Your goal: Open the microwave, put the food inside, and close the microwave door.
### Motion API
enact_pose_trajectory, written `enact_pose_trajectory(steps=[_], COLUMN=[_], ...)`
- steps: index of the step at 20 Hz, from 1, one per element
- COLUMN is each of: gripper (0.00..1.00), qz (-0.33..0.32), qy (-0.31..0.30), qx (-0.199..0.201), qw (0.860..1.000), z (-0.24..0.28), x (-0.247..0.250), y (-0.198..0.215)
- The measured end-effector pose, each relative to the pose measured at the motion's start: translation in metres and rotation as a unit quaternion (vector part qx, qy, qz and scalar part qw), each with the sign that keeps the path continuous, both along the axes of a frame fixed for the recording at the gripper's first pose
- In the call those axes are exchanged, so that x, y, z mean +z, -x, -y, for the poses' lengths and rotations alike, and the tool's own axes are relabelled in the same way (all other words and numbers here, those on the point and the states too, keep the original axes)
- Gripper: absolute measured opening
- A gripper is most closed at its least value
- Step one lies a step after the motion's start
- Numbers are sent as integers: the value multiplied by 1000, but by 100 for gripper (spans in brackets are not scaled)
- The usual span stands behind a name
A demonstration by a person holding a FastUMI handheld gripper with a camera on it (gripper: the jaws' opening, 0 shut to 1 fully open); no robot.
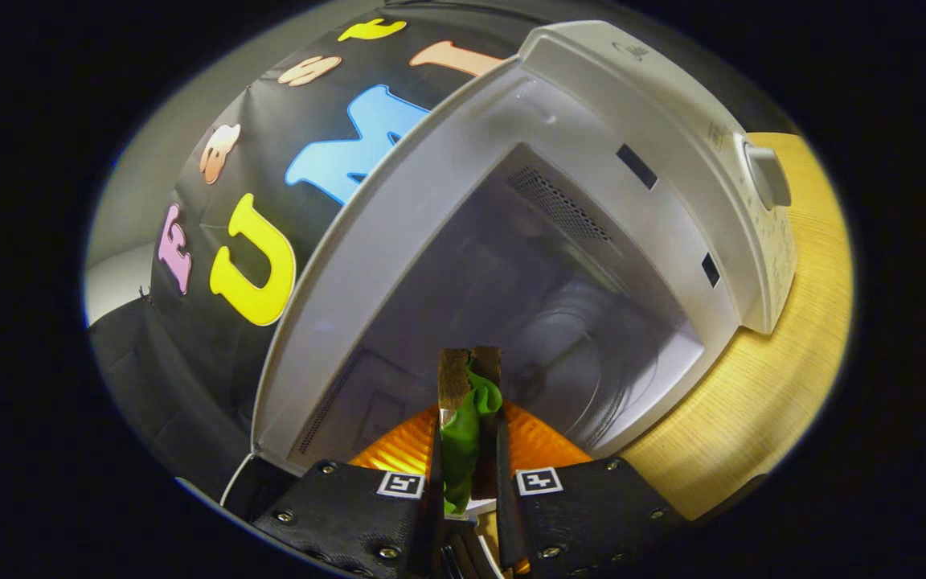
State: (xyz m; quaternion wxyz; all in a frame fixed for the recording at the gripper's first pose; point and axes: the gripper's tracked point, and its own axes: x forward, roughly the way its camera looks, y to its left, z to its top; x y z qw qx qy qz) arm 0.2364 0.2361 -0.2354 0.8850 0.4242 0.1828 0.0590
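Booth wall of black cloth (214,338) on the left, running behind the microwave.

Microwave (399,233), pale grey casing, stands tilted in the view with its door out of the way and the cavity (511,305) open toward the gripper. Perforated vent (559,205) high on the cavity's back wall. Round turntable (592,354) faintly visible on the cavity floor, right of the fingers.

Gripper (469,378) at the cavity mouth, fingers close together, clenched on the food (463,434): a green, leafy-looking piece pinched between them, running from the tips back toward the gripper body. An orange ribbed thing (539,442) sits under the fingers on both sides; cannot tell what it is.

Control panel (768,233) on the microwave's right, with a round knob (767,175) near its top.

Wooden bench (760,402), light grain, carries the microwave; bare wood shows along the right edge, below and beside the panel.
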Motion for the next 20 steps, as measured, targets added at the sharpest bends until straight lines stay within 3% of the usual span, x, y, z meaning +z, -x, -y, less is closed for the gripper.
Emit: enact_pose_trajectory(steps=[3,5,7,10,15,20], gripper=[27,34,49,94,97,97], qz=[-10,-24,-31,-35,-16,32], qy=[10,31,71,130,203,247], qx=[-20,-27,-30,-18,21,61], qw=[1000,999,997,991,979,967], z=[3,5,11,21,37,53], x=[-12,-22,-24,-23,7,68], y=[-10,-10,-7,5,38,93])
